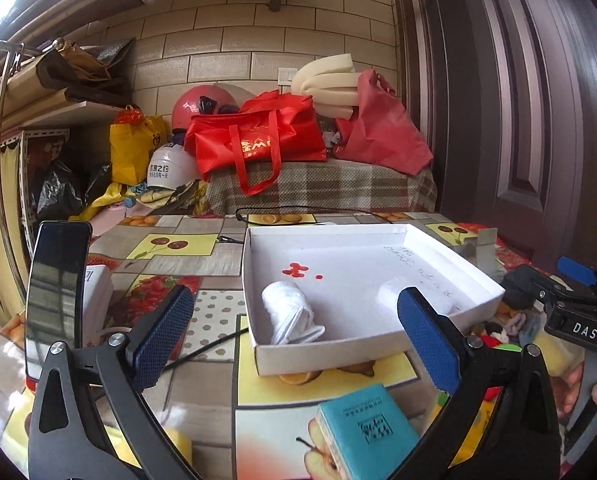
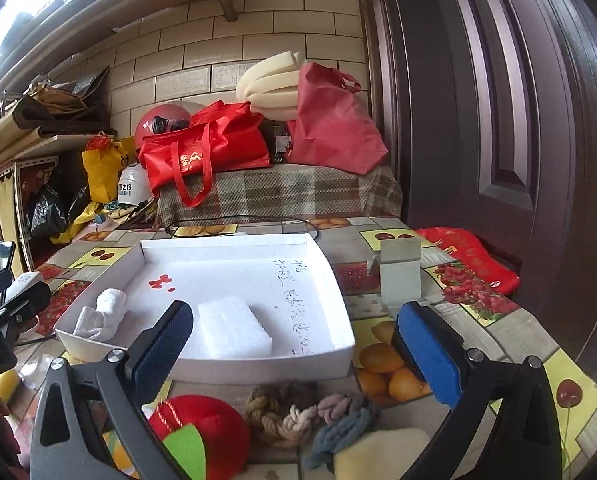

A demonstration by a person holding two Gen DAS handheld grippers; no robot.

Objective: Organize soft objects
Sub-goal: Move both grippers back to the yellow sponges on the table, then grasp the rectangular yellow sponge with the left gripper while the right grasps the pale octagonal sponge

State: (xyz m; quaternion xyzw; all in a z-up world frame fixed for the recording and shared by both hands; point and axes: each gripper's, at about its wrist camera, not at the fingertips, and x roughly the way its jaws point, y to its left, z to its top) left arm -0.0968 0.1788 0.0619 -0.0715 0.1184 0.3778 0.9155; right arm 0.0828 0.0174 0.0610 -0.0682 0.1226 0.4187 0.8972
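A white cardboard box [image 1: 254,280] [image 2: 340,276] lies on the fruit-patterned table. Inside it are a rolled white sock [image 1: 292,318] [image 2: 102,314] and a white foam block [image 2: 232,328], partly hidden behind a finger in the left wrist view [image 1: 390,294]. In front of the box lie a red plush apple [image 2: 206,424], a knotted rope toy [image 2: 282,412], a grey-blue knit piece [image 2: 338,428] and a yellow sponge [image 2: 382,454]. My left gripper [image 1: 298,336] is open and empty before the box. My right gripper [image 2: 294,344] is open and empty above the soft objects.
A teal booklet [image 1: 366,432] lies near the table's front. A phone [image 1: 56,284] stands at the left beside a white packet [image 1: 96,292]. A small white stand [image 2: 400,276] and a red bag [image 2: 470,258] are right of the box. A black cable [image 1: 202,350] runs across the table.
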